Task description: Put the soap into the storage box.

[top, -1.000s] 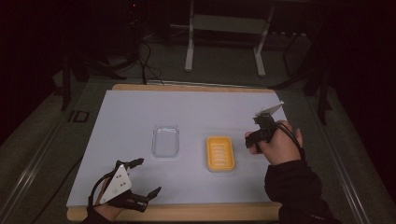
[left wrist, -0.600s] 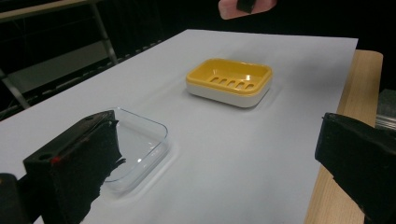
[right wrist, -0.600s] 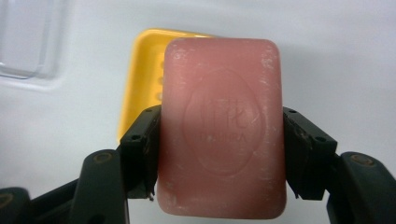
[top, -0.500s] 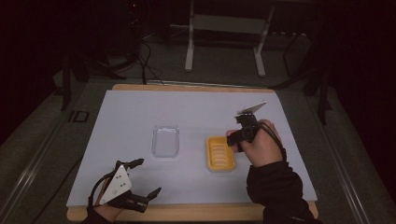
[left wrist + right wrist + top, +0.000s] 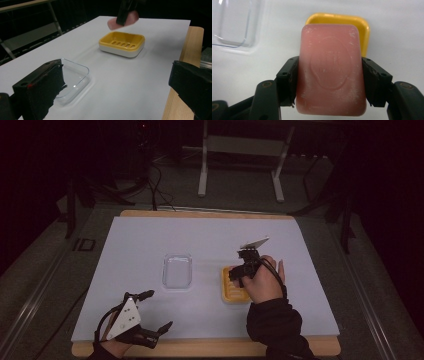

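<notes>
Over the yellow dish near the table's right half, the right gripper is carrying a pink soap, clamped by its long sides between the jaws. It has been travelling in from the right edge and sinking; a second ago it was well clear of the dish. Lowering and letting go seem next. Near the front left corner the left gripper is resting, jaws apart and empty, just short of the clear tray.
</notes>
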Tool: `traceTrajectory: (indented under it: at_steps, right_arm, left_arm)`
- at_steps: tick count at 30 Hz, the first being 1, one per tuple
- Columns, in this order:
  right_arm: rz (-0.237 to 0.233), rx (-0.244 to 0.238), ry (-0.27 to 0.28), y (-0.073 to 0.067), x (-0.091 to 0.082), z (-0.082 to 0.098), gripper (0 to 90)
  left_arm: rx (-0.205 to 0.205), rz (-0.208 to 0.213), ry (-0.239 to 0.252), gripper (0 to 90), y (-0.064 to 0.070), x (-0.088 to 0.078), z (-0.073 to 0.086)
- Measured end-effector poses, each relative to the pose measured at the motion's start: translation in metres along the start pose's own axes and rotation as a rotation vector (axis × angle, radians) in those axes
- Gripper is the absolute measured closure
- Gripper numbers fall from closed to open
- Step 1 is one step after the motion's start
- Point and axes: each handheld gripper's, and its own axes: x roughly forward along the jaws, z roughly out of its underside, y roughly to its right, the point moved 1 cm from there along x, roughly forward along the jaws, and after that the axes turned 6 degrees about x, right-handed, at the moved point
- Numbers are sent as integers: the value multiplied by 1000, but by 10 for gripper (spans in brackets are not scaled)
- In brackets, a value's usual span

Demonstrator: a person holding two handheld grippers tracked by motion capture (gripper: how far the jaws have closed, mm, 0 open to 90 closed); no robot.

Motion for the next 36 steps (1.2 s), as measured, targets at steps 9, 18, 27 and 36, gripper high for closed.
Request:
traceTrajectory:
  at_steps: [9,18,27,36]
  right_arm:
    - [11,24,-21,4,32,6,377]
    - [33,23,-39,3,49,10,377]
    - [33,7,-85,2,58,11,367]
    - [0,-49,-71,7,35,3,335]
  left_arm:
    - [4,4,-1,6,0,0,0]
    - [7,6,-4,6,1,0,0]
    - [10,5,-5,6,1,1,0]
    - [9,6,-5,6,1,1,-1]
